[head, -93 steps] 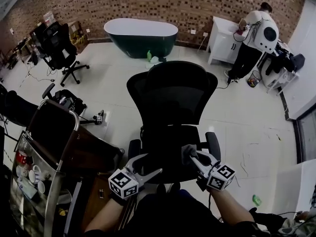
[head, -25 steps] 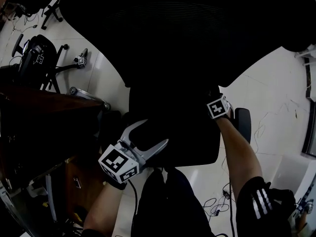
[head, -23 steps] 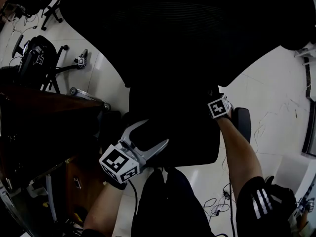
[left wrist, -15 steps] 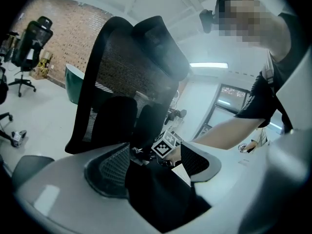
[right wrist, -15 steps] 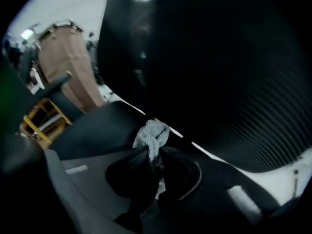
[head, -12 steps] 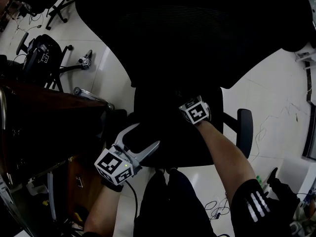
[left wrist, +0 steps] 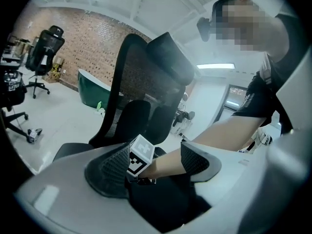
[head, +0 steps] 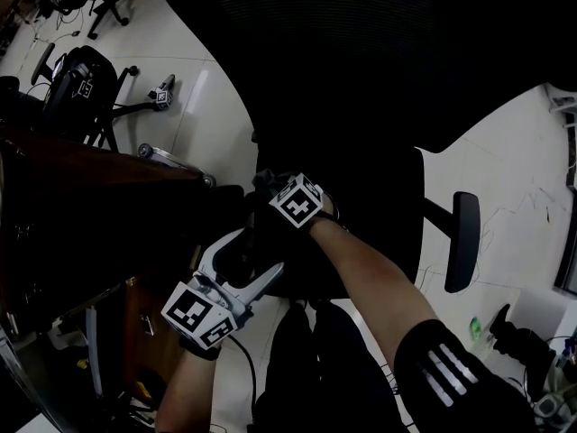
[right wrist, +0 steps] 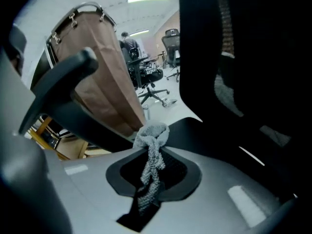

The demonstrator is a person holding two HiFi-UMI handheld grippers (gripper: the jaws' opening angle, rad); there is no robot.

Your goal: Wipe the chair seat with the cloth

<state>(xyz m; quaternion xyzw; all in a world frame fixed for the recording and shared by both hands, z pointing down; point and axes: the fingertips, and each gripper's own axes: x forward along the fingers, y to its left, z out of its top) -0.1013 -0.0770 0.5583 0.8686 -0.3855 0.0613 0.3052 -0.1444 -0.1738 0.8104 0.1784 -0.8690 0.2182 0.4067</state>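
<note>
The black office chair fills the head view, its seat (head: pixel 379 233) dark under the tall backrest (head: pixel 379 52). My right gripper (head: pixel 266 188), with its marker cube (head: pixel 297 201), reaches low over the seat's left side. It is shut on a grey knitted cloth (right wrist: pixel 151 145), which bunches past the jaw tips of the right gripper (right wrist: pixel 153 162) against the seat (right wrist: pixel 204 130). My left gripper (head: pixel 257 253) hovers open at the seat's front left edge, holding nothing. In the left gripper view, the left gripper (left wrist: pixel 153 167) frames the right gripper's cube (left wrist: pixel 141 155) and forearm between its pads (left wrist: pixel 109 172).
A dark wooden desk (head: pixel 90 197) stands close on the left. The chair's right armrest (head: pixel 464 242) juts out over white floor. Its left armrest (right wrist: pixel 63 91) and a brown panel (right wrist: pixel 102 77) stand near the cloth. Another office chair (head: pixel 81 79) sits far left.
My right gripper has swept leftward across the seat, from its right edge to its left side. The left gripper has stayed open near the front left edge.
</note>
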